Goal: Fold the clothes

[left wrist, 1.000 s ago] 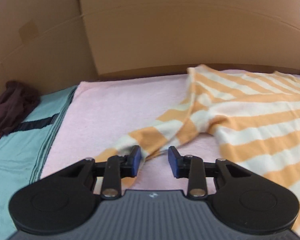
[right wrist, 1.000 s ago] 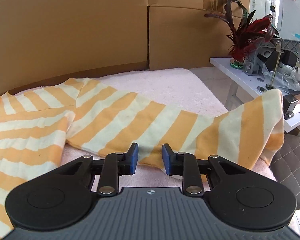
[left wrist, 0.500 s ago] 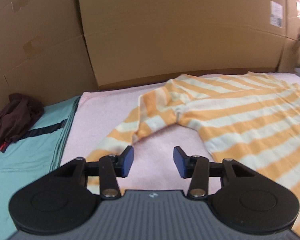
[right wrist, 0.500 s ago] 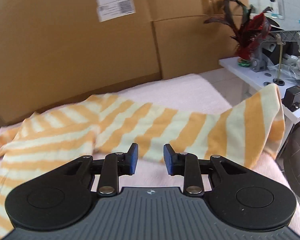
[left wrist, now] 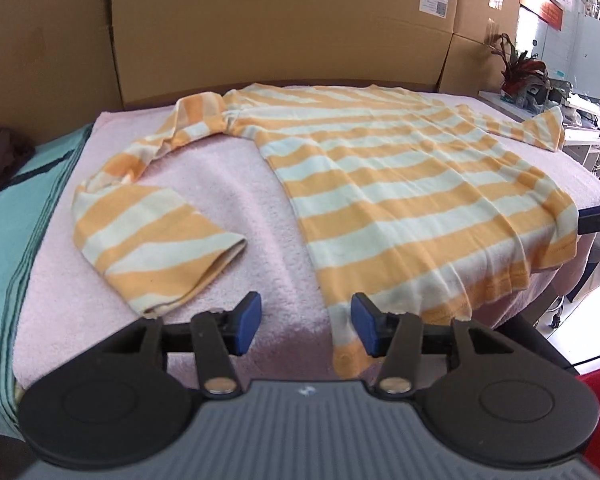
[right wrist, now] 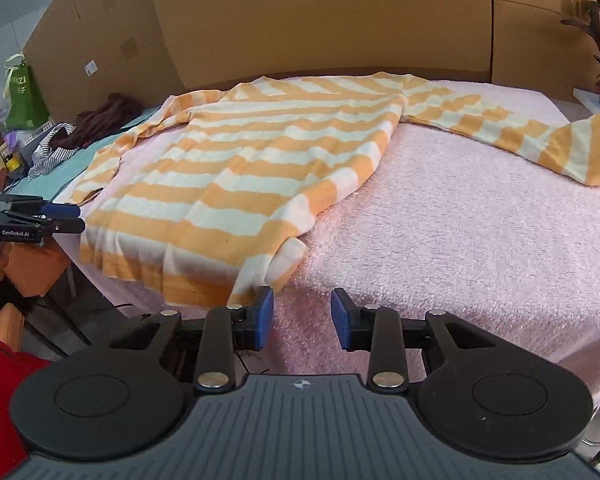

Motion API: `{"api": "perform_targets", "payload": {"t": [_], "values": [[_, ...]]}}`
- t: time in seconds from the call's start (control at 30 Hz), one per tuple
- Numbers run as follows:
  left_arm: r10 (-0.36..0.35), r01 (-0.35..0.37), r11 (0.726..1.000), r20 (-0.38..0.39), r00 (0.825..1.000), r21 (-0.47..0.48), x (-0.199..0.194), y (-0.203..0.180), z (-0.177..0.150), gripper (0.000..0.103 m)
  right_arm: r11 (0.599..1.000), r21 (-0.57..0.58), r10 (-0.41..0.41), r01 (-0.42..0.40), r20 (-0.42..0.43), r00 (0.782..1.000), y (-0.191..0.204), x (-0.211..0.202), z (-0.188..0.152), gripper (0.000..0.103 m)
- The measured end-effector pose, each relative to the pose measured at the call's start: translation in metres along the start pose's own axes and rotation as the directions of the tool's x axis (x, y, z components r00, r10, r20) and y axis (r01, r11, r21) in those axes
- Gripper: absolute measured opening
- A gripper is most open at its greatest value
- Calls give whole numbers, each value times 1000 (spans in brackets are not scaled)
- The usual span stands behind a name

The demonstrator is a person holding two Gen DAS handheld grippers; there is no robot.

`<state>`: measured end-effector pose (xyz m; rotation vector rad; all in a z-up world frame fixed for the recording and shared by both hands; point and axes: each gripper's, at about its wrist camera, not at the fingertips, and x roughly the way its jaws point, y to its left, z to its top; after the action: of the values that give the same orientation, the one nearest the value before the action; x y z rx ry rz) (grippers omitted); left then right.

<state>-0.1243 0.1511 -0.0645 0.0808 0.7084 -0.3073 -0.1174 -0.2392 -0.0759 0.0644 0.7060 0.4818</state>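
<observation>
An orange and cream striped sweater (left wrist: 400, 184) lies flat on the pink towel (left wrist: 228, 184) that covers the table. Its left sleeve (left wrist: 148, 228) is bent back on itself. The right sleeve (right wrist: 520, 136) stretches out to the table's right edge. My left gripper (left wrist: 306, 326) is at the near edge with its jaws opening. Only towel lies between them, and the sweater's left hem corner (left wrist: 346, 356) hangs beside the right finger. My right gripper (right wrist: 302, 320) also has opening jaws with nothing between them, just short of the right hem corner (right wrist: 288, 256).
Cardboard boxes (left wrist: 280, 20) wall off the far side. A teal cloth (left wrist: 4, 240) with a dark garment (right wrist: 104, 116) lies to the left. Further left lie a striped garment (right wrist: 50, 152) and a green bag (right wrist: 24, 92). A potted plant (left wrist: 520, 70) and a white side table stand to the right.
Both grippers have pulled back from the sleeves to the near edge by the hem, and both views now take in the whole sweater. The left jaws stand wider, the right slightly wider.
</observation>
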Motion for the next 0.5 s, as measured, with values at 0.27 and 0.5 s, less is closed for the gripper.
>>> {"api": "perform_targets", "payload": {"t": [0.27, 0.5], "values": [[14, -14, 1000, 35, 999, 11, 5, -13, 1, 22, 999, -2, 46, -46, 86, 995, 19, 15, 0, 9], [16, -16, 1000, 45, 999, -2, -6, -12, 4, 4, 993, -30, 120, -117, 183, 976, 12, -50, 9, 8]]}}
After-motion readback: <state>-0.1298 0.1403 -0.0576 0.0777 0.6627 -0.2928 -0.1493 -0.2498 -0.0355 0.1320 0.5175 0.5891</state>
